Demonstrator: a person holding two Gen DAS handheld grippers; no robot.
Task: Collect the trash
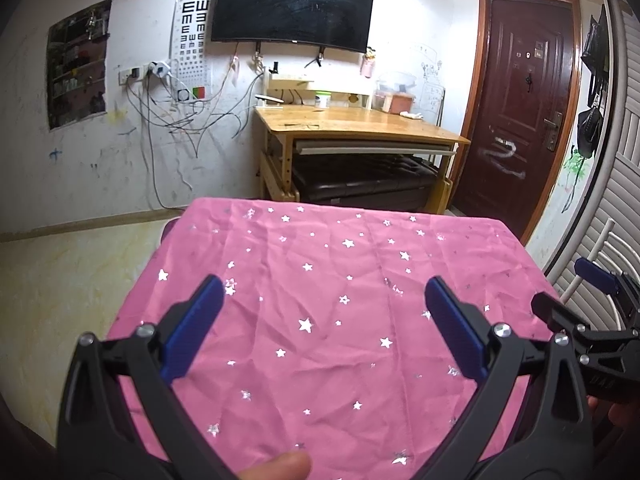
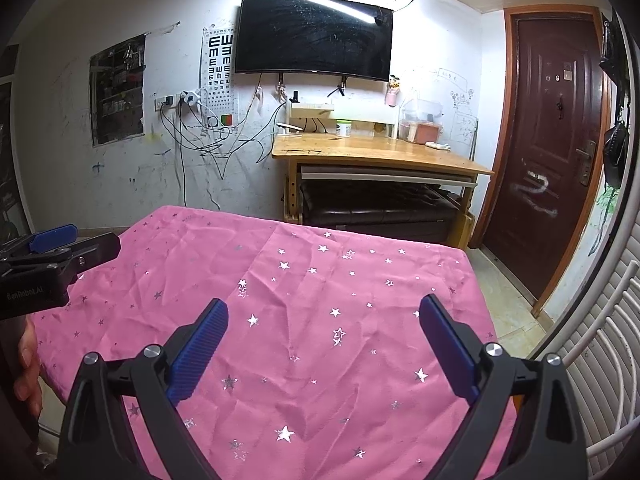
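A table covered by a pink cloth with silver stars (image 1: 328, 280) (image 2: 304, 292) fills the lower part of both wrist views. No trash shows on it. My left gripper (image 1: 324, 292) hangs open above the cloth, blue pads wide apart, nothing between them. My right gripper (image 2: 324, 312) is open too, over the right half of the cloth, and holds nothing. In the left wrist view the right gripper (image 1: 568, 292) appears at the right edge. The left gripper (image 2: 68, 240) shows at the left edge of the right wrist view, with a hand (image 2: 28, 364) below it.
A wooden desk (image 1: 360, 124) (image 2: 380, 156) stands against the far wall under a wall-mounted TV (image 1: 292, 8), with a dark bench beneath it. A brown door (image 1: 520, 112) is at the right. White slatted panels and a white rail (image 2: 600, 368) border the table's right side. Floor lies to the left.
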